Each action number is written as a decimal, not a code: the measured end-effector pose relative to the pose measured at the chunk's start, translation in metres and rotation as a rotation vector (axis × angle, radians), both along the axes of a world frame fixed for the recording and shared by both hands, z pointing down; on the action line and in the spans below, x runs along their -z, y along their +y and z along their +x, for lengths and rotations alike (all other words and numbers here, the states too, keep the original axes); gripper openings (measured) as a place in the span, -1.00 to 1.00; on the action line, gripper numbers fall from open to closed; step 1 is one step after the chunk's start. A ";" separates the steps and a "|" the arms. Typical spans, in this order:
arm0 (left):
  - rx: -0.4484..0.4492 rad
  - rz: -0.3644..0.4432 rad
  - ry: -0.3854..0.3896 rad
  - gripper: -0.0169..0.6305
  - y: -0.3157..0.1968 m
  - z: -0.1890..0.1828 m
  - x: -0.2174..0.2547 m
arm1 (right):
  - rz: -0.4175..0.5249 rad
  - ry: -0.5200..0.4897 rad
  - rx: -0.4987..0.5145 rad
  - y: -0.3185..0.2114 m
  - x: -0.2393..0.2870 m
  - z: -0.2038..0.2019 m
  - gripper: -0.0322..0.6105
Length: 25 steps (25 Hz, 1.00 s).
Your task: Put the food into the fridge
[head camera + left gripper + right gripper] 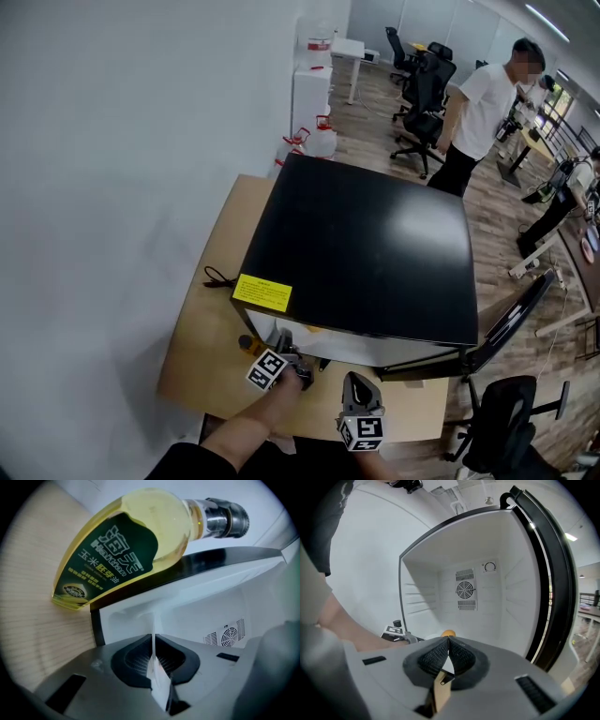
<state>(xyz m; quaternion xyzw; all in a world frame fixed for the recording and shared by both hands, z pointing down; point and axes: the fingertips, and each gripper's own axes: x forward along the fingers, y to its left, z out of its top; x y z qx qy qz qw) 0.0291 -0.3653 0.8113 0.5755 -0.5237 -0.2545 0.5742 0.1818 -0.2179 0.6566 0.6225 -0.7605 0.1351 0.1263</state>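
A black mini fridge point(356, 244) stands on the wooden table point(202, 347) with its door point(511, 323) swung open to the right. Its white inside point(478, 555) shows a fan grille on the back wall. A bottle of yellow corn oil point(126, 541) with a dark green label leans on the table at the fridge's left front corner. My left gripper point(153, 637) is shut and holds nothing, just short of the bottle point(246, 343). My right gripper point(448, 639) is shut and holds nothing, pointing into the fridge. A small orange round thing point(448, 633) peeks over its jaws.
A white wall runs along the left. A black cable point(217, 277) lies on the table left of the fridge. A person in a white T-shirt point(478, 103) stands behind, near office chairs point(427, 89). Water jugs point(319, 141) sit beyond the table; another chair point(506, 422) is at the lower right.
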 end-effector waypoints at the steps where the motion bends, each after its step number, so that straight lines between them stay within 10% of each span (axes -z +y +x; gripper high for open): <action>1: 0.000 -0.003 0.004 -0.87 0.000 0.002 0.000 | -0.001 0.001 -0.003 0.001 0.000 0.001 -0.71; 25: -0.118 -0.129 -0.202 -0.87 -0.018 0.026 -0.001 | -0.025 0.040 -0.021 -0.001 -0.004 0.009 -0.71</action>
